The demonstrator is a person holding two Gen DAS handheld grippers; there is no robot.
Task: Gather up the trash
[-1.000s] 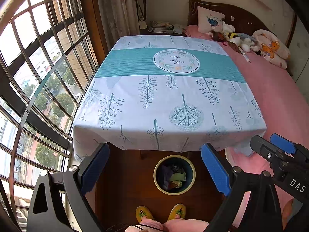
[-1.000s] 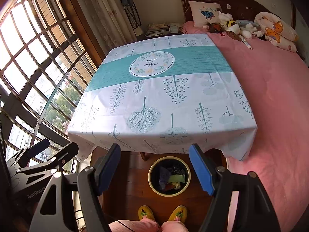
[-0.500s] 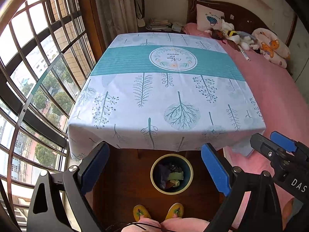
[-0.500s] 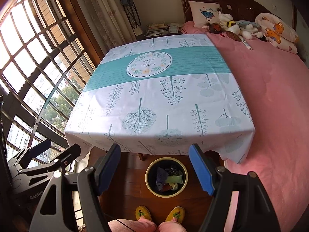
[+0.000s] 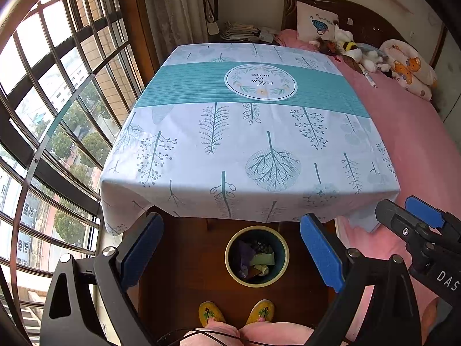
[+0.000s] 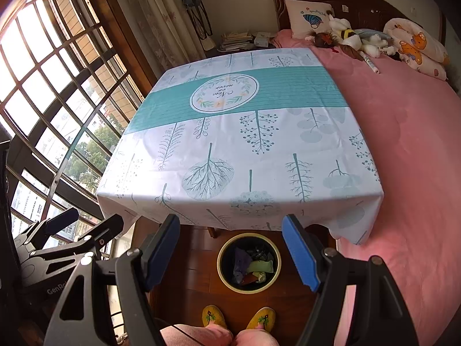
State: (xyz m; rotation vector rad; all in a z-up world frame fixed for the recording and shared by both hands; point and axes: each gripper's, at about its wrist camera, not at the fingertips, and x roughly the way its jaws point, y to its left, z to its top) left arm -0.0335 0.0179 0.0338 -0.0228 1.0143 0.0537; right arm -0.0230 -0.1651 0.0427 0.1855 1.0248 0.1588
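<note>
My left view alone catches the right gripper (image 5: pixel 415 216) beside the round, rubbish-filled bin (image 5: pixel 257 255); my left gripper (image 5: pixel 232 248) gapes wide, empty, as does the right.

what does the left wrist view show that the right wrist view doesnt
Only the left wrist view shows the right gripper from the side, at its right edge, and its own left gripper with jaws open.

Only the right wrist view shows the left gripper from the side, at its left edge, and its own right gripper with jaws open.

Both share the tablecloth, with nothing on top, the trash bin on the floor holding scraps, the yellow slippers, the pink bed and the window.
</note>
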